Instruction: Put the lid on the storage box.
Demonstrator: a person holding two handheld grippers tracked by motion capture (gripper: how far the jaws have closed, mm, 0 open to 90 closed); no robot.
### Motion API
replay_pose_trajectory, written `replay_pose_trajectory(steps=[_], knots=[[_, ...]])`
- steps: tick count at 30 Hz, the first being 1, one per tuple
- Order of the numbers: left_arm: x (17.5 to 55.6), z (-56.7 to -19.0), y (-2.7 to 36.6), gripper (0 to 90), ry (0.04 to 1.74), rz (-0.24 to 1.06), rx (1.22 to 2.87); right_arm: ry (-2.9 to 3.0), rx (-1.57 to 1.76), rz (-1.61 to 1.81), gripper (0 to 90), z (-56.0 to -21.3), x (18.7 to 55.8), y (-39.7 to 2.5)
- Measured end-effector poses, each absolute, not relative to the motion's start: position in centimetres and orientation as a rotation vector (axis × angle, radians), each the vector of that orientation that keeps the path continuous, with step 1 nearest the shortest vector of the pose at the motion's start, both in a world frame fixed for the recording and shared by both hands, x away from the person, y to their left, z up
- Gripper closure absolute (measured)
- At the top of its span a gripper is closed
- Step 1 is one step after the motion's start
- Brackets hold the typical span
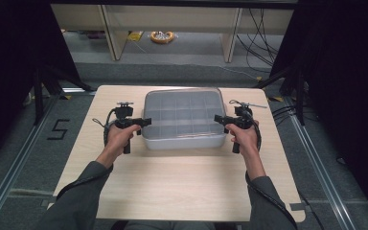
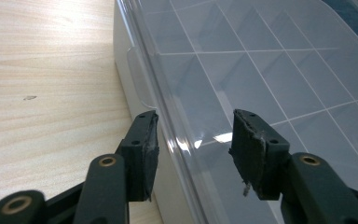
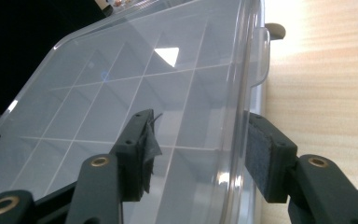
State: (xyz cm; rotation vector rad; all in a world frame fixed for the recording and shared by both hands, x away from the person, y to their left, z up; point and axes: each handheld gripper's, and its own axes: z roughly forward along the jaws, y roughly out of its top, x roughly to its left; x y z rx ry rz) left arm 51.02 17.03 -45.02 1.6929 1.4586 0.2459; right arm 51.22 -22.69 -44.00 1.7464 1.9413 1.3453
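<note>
A clear plastic compartment box [image 1: 182, 120] with its lid down sits in the middle of the wooden table [image 1: 172, 187]. My left gripper [image 1: 143, 121] is at the box's left side and my right gripper [image 1: 219, 119] at its right side. In the left gripper view the left gripper [image 2: 196, 149] is open, its jaws straddling the lid's rim just short of a side tab [image 2: 137, 74] on the box [image 2: 261, 60]. In the right gripper view the right gripper [image 3: 200, 154] is open in the same way astride the rim of the box [image 3: 135, 84], below a tab [image 3: 261, 56].
Bare tabletop lies in front of the box and at both sides. Beyond the table are pale furniture legs [image 1: 112, 33], a yellow coil [image 1: 162, 37] on the floor and loose cables [image 1: 261, 38]. Black curtains flank the space.
</note>
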Motion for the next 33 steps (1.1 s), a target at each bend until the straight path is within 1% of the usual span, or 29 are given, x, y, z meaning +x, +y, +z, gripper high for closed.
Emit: replay_pose_trajectory(steps=[2, 4, 6, 9, 10, 11, 12, 14, 21, 27, 29, 33], knots=[[51.0, -45.0, 17.2, 51.8, 1.457, 0.253, 1.697, 1.933, 1.763, 1.317, 46.3, -43.8, 51.3, -22.7], [50.9, -45.1, 17.5, 52.6, 1.463, 0.252, 1.695, 1.892, 1.688, 1.276, 47.2, -43.3, 51.4, -23.2], [50.9, -45.2, 17.8, 52.5, 1.466, 0.236, 1.68, 1.869, 1.782, 1.306, 49.5, -42.4, 51.1, -23.5], [51.0, -45.2, 17.9, 52.6, 1.477, 0.224, 1.669, 1.892, 1.699, 1.267, 52.3, -41.9, 51.0, -24.7], [51.0, -45.2, 17.9, 52.7, 1.477, 0.224, 1.669, 1.892, 1.699, 1.267, 52.3, -41.9, 51.0, -24.7], [51.0, -45.2, 17.9, 52.8, 1.481, 0.222, 1.665, 1.87, 1.755, 1.277, 55.0, -41.9, 50.6, -24.7], [51.0, -45.2, 17.8, 52.7, 1.485, 0.222, 1.662, 1.883, 1.747, 1.287, 55.4, -42.1, 50.5, -24.9], [51.0, -45.2, 17.9, 51.7, 1.484, 0.212, 1.658, 1.912, 1.687, 1.269, 55.7, -42.7, 50.5, -25.4], [50.6, -44.6, 18.2, 50.1, 1.484, 0.215, 1.627, 1.933, 1.694, 1.308, 56.7, -43.6, 49.6, -25.8], [49.9, -43.9, 18.5, 47.6, 1.466, 0.212, 1.594, 1.912, 1.764, 1.354, 56.6, -43.6, 48.4, -25.4], [48.9, -43.4, 18.8, 46.2, 1.436, 0.208, 1.599, 1.938, 1.677, 1.377, 54.7, -43.5, 47.8, -25.8], [47.2, -43.2, 19.1, 44.0, 1.385, 0.192, 1.626, 1.948, 1.642, 1.398, 50.8, -43.3, 46.2, -25.7]])
